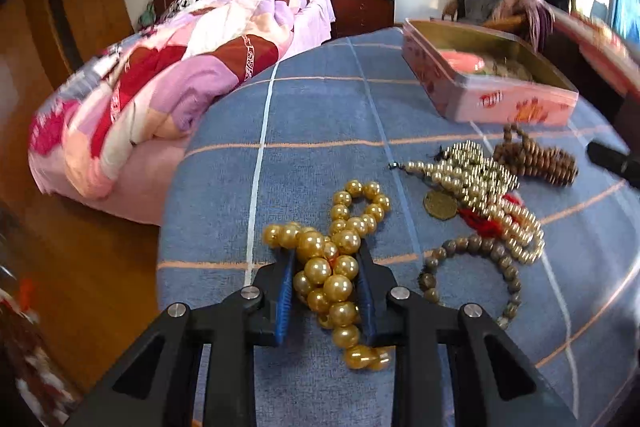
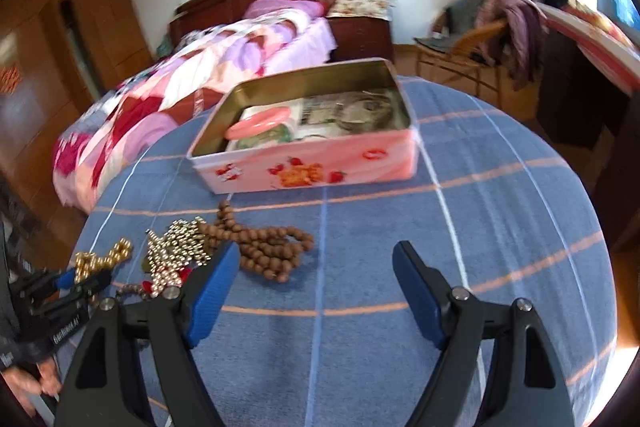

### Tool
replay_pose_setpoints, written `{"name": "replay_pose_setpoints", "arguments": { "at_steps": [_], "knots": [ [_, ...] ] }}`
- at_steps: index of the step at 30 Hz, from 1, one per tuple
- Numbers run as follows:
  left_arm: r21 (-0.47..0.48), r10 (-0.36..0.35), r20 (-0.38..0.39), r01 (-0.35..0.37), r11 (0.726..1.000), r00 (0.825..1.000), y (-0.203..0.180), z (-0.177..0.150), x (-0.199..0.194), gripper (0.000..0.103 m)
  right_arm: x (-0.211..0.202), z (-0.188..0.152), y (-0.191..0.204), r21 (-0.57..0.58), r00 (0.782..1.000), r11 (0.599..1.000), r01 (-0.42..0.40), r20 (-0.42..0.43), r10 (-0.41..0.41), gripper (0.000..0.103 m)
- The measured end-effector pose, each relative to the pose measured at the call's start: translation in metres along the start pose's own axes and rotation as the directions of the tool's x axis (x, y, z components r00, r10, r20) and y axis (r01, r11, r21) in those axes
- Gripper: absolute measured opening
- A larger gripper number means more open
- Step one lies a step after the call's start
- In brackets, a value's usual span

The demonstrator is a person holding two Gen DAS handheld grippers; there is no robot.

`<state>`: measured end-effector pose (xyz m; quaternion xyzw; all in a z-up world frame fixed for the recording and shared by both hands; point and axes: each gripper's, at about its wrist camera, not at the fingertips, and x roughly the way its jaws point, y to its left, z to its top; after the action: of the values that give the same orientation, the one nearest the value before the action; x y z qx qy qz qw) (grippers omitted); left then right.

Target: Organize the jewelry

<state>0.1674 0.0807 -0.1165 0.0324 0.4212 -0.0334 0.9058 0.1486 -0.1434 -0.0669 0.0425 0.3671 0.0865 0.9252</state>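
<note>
Left claw [image 1: 326,259] is clamping the gold bead necklace [image 1: 334,267]; right claw [image 2: 316,267] is hanging apart, empty. Risk: loose loops snagging neighbouring beads [image 1: 476,179] during lifting.

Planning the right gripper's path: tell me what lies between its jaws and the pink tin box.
In the right wrist view, only bare blue checked cloth lies between the right gripper and the pink rectangular tin box; the brown wooden bead strand sits left of that stretch.

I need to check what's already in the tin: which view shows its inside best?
The right wrist view: the tin sits centred, open top toward the camera, with a pink ring and papers inside. The left wrist view catches it at the right edge, mostly its side wall, the contents barely visible.
</note>
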Motion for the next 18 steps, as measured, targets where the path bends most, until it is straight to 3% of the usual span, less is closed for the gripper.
{"name": "replay_pose_setpoints", "arguments": {
  "at_steps": [2,7,11,13,15,18],
  "knots": [
    [-0.039,-0.022,0.016,0.023,0.999,1.000,0.002,0.000,-0.002,0.026,0.009,0.008,0.008,-0.051,0.998,0.997,-0.056,-0.041,0.054,0.082],
    [-0.138,-0.111,0.085,0.122,0.983,0.990,0.013,0.006,-0.021,0.023,0.036,0.020,0.038,-0.232,0.993,0.970,-0.073,-0.106,0.050,0.082],
    [-0.156,-0.118,0.122,0.136,0.978,0.986,0.018,0.011,-0.033,0.022,0.065,0.013,0.041,-0.276,0.974,0.957,-0.093,-0.223,0.031,0.080],
    [-0.158,-0.128,0.142,0.150,0.976,0.982,0.019,0.013,-0.040,0.022,0.065,0.008,0.037,-0.257,0.975,0.960,-0.113,-0.214,0.057,0.081],
    [-0.161,-0.137,0.150,0.161,0.974,0.979,0.018,0.014,-0.043,0.022,0.062,0.004,0.035,-0.261,0.980,0.963,-0.072,-0.197,0.019,0.071],
    [-0.156,-0.155,0.154,0.179,0.972,0.976,0.014,0.016,-0.043,0.022,0.055,0.000,0.031,-0.250,0.982,0.967,-0.046,-0.189,-0.002,0.032]
  ]
}}
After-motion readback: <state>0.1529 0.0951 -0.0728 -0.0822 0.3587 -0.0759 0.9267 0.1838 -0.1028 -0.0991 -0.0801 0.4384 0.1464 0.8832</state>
